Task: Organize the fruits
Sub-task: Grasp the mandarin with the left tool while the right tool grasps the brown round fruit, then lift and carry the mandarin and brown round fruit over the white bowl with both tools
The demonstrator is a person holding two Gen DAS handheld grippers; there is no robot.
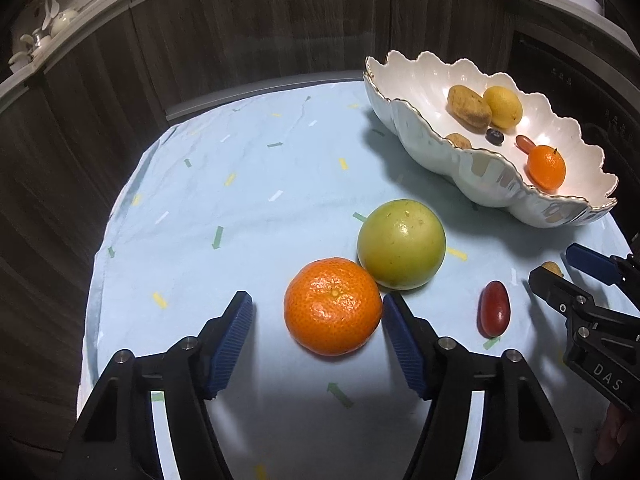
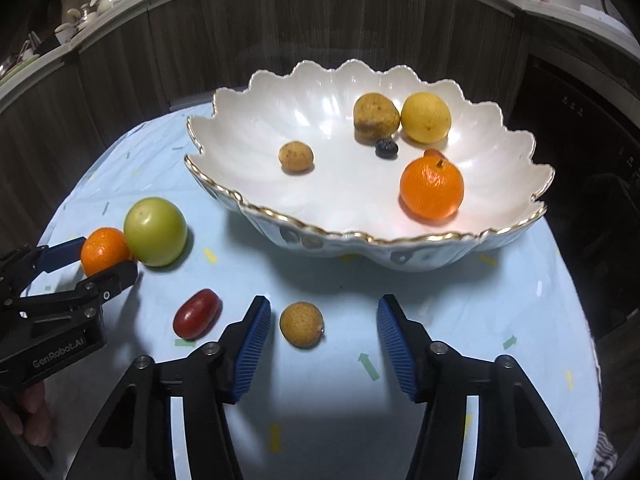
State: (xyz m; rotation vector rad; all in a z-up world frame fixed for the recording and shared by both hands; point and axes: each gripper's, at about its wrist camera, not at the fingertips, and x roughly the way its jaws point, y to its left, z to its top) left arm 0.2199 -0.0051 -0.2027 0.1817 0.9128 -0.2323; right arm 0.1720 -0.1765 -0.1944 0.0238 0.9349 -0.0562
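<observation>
The left hand-held gripper [image 1: 316, 312] straddles an orange [image 1: 333, 306] on the tabletop [image 1: 240, 200], unclenched, while the right hand-held gripper [image 2: 324, 318] gapes around a longan [image 2: 301, 324] near the bowl [image 2: 280, 224].

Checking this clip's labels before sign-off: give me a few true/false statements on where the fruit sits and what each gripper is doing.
1. The left gripper is open around the large orange. True.
2. The green fruit lies in the bowl. False: it sits on the blue cloth, touching the large orange.
3. The right gripper is shut on the small brown fruit. False: it is open, with the fruit between the fingers, nearer the left one.
4. A smaller orange lies in the bowl. True.
5. The red oval fruit is outside the bowl. True.
</observation>
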